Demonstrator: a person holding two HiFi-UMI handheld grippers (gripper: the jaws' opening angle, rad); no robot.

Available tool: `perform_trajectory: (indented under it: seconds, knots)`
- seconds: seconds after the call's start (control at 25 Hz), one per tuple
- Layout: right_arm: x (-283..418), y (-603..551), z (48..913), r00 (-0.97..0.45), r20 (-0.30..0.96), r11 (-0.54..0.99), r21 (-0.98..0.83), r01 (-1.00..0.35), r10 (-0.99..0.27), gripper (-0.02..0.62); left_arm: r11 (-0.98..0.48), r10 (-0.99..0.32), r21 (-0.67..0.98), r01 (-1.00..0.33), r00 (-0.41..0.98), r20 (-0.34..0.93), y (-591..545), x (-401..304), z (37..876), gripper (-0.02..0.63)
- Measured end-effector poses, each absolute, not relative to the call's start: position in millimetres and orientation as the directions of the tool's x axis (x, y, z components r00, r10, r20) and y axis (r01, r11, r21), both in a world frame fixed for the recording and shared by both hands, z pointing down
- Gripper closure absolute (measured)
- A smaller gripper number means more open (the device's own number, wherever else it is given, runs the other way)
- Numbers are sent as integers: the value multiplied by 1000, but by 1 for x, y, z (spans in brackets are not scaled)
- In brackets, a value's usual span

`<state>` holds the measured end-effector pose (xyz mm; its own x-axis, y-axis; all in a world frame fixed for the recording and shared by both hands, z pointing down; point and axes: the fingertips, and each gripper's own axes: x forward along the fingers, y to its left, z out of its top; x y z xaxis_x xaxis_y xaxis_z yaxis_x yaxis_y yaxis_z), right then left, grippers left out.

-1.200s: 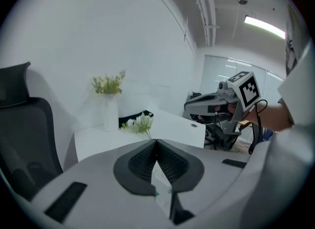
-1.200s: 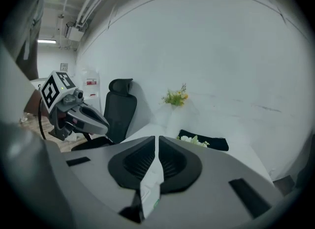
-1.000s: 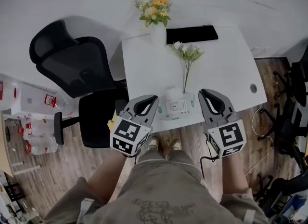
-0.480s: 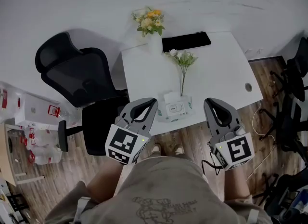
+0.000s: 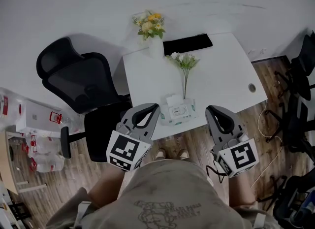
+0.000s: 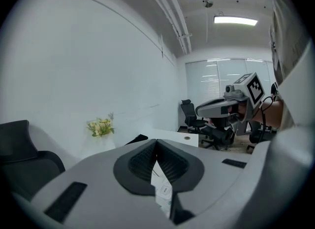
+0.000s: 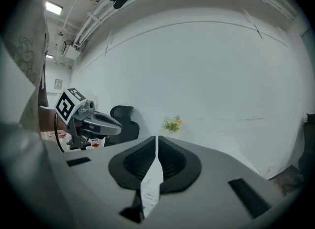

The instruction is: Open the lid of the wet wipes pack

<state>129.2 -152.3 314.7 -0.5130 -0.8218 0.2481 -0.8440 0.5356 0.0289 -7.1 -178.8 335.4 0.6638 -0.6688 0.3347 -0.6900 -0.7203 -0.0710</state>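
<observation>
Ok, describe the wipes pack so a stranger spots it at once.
Find the white table beside the black chair. At its near edge, at the foot of the white-flower stem, lies the wipes pack. It is the only low white packet with a rectangular lid on top; the vase and black slab stand at the far edge.

A white table (image 5: pixel 221 75) is seen, with a round cable hole (image 5: pixel 252 88) cut near its right edge. At the near edge a wet wipes pack (image 5: pixel 178 111) is laid flat (label side up), and just behind it a sprig of white flowers (image 5: pixel 184 63) is seen, its stem end toward the pack. At the far left corner a white vase (image 5: pixel 155 47) of yellow flowers is stood upright, and beside it, along the far edge, a flat black object (image 5: pixel 187 43), perhaps a keyboard, is placed.
</observation>
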Motion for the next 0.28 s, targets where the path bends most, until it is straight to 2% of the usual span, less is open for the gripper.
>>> perform_trajectory:
  seconds: [0.28]
  knots:
    - [126, -151, 313, -508, 251, 532, 32, -846, -824, 554, -711, -684, -92, -698, 654, 324, -176, -14, 328, 589]
